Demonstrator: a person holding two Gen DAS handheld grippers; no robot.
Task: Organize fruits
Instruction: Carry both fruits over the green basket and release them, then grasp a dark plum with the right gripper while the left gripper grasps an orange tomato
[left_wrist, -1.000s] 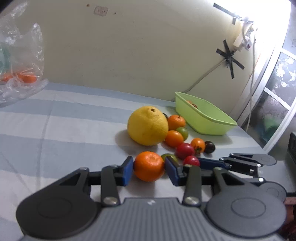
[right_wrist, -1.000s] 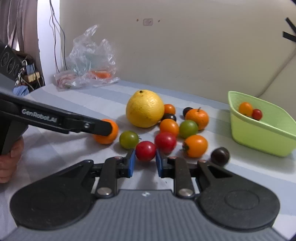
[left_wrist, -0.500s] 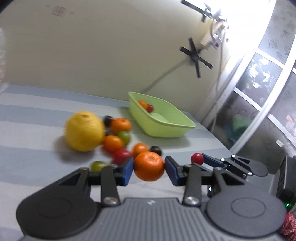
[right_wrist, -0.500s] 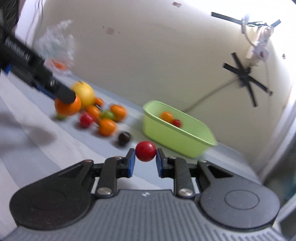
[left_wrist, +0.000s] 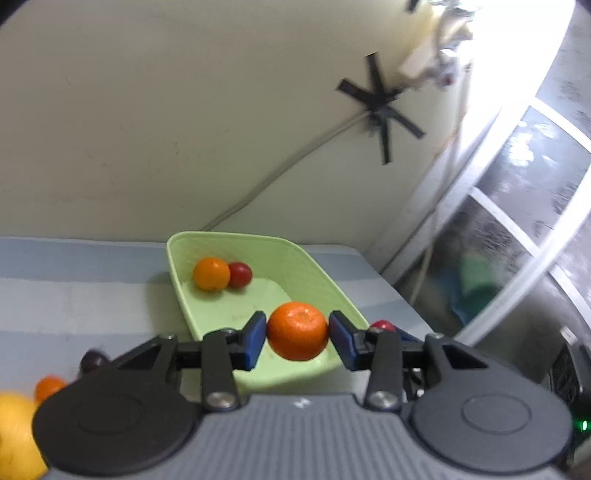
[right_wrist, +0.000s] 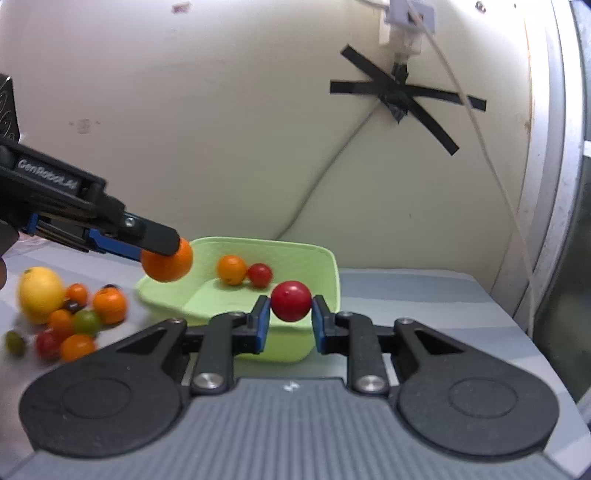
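My left gripper (left_wrist: 297, 336) is shut on an orange tangerine (left_wrist: 297, 330) and holds it in the air above the near end of the green basket (left_wrist: 295, 254). The tangerine also shows in the right wrist view (right_wrist: 168, 261), over the basket's left rim. My right gripper (right_wrist: 288, 318) is shut on a red tomato (right_wrist: 291, 300) and holds it above the basket's (right_wrist: 325, 273) near right part. Inside the basket lie a small orange fruit (left_wrist: 211, 273) and a red tomato (left_wrist: 241, 274).
Loose fruit sits on the striped cloth left of the basket: a large yellow citrus (right_wrist: 40, 294), orange fruits (right_wrist: 109, 304), a green tomato (right_wrist: 87, 322) and a red tomato (right_wrist: 48, 343). A wall with a taped cable (right_wrist: 399, 99) stands behind. The table edge runs at the right.
Both grippers have lifted their fruit off the cloth and carried it right, from the fruit pile to above the green basket. Both stayed shut.
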